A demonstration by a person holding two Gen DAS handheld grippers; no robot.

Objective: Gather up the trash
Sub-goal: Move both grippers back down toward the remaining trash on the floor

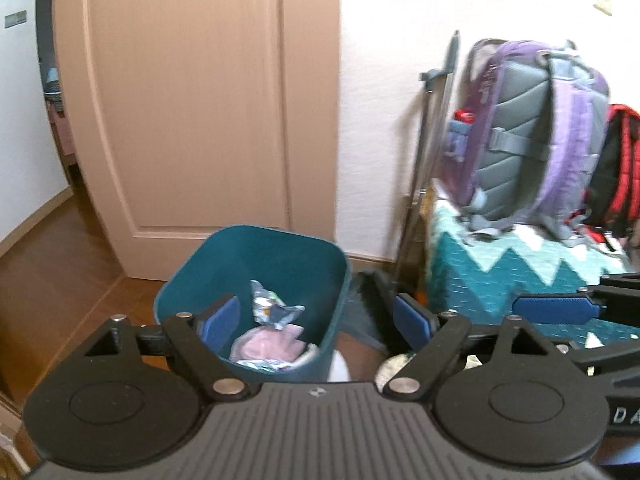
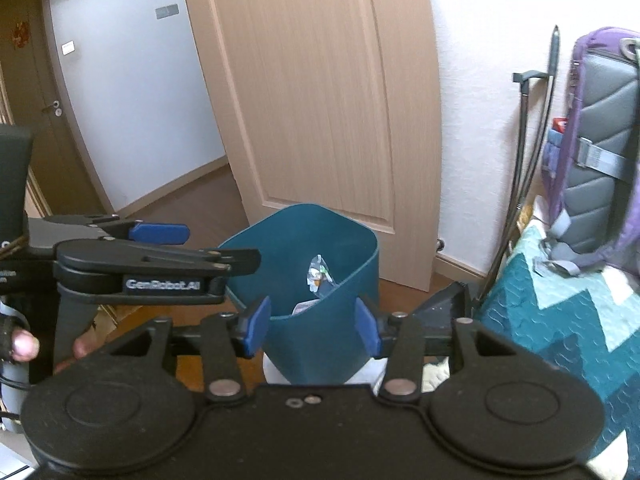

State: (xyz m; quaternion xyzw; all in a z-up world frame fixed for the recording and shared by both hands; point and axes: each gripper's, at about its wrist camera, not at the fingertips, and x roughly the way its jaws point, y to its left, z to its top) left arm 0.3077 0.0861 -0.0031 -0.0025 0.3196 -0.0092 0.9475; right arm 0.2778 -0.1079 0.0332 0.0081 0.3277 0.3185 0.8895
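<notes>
We hold both hand-held grippers, left (image 1: 316, 322) and right (image 2: 313, 325), spread wide and empty over the bin (image 2: 320, 340) on the floor, wrappers (image 1: 276, 312) already inside; dropping lower could knock it over.

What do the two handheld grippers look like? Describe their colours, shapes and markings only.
Both are matte black with round disc pivots, silver rivets and angular linkage arms. The left gripper has a ribbed grey body; the right gripper a black one. Fingers carry blue textured pads. White "GenRobot.AI" lettering marks the left gripper's side.
</notes>
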